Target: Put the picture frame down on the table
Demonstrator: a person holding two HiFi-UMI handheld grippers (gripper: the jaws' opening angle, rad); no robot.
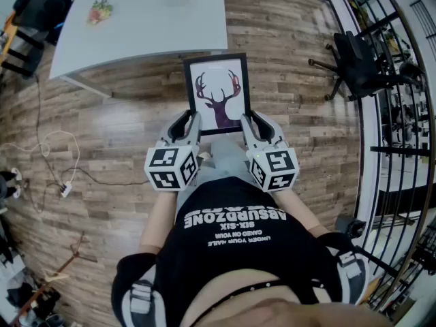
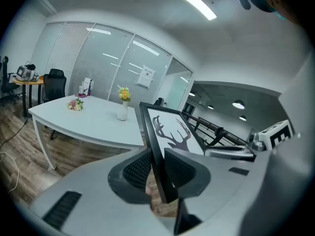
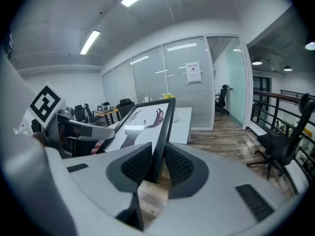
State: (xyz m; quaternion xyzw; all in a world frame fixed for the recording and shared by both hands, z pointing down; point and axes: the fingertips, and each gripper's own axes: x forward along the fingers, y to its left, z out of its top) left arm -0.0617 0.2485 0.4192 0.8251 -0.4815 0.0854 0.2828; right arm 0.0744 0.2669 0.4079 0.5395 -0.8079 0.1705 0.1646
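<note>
Over the wooden floor (image 1: 122,135), just below the near edge of the white worktop (image 1: 157,19) at upper left, you hold the deer picture frame (image 1: 218,90) at centre, with the jaws of your left gripper (image 1: 189,122) and right gripper (image 1: 249,122) clamped on its lower side edges.

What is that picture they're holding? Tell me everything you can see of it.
The picture frame is a slim black rectangle around a white print of a dark stag's head with antlers. It hangs in the air, face tilted upward, over the wooden floor, short of the white table. The left gripper and right gripper each have their jaws shut on a side edge near its bottom.
</note>
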